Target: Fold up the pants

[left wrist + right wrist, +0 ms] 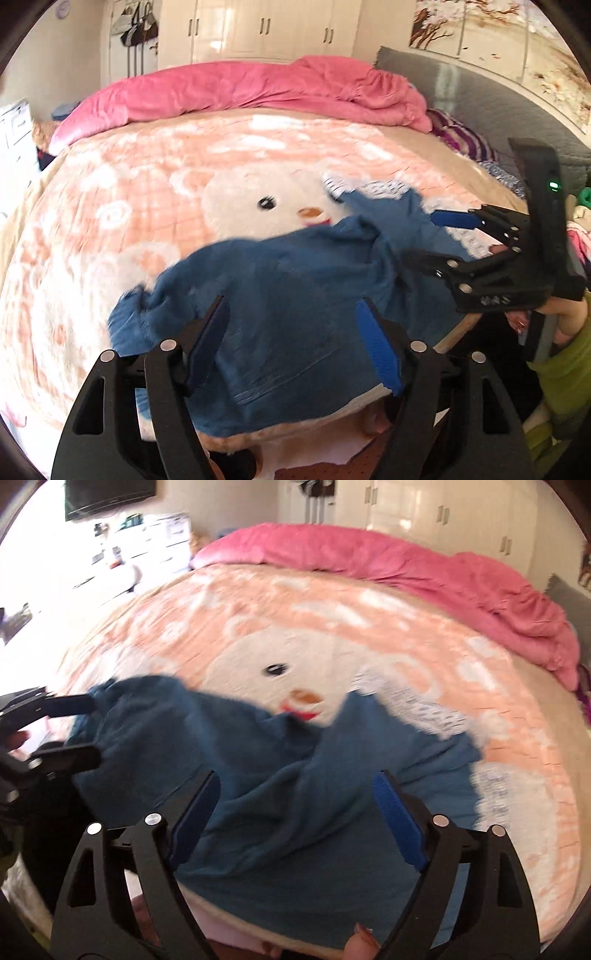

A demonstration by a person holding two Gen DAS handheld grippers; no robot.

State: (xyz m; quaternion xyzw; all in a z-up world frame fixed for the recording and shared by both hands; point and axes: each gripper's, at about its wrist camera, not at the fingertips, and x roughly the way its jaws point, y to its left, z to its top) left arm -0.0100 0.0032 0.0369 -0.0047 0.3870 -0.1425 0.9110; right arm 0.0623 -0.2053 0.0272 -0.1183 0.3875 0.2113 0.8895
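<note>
The blue pants [295,266] lie crumpled on a peach blanket [147,206] with a cartoon face, near the bed's front edge. My left gripper [291,306] hovers over their near part, open, and its blue pads do not press the cloth. In the right wrist view the left gripper [94,729] stands at the left edge of the pants [258,775], jaws apart. My right gripper [295,779] is open above the pants' middle. In the left wrist view the right gripper [421,238] is at the pants' right edge, its fingers spread. The frames are blurred.
A pink duvet [258,88] is bunched along the bed's far side. A grey headboard [461,92] and a striped pillow [458,136] are at the right. White wardrobes [266,29] line the back wall. A hand in a green sleeve [565,350] holds the right gripper.
</note>
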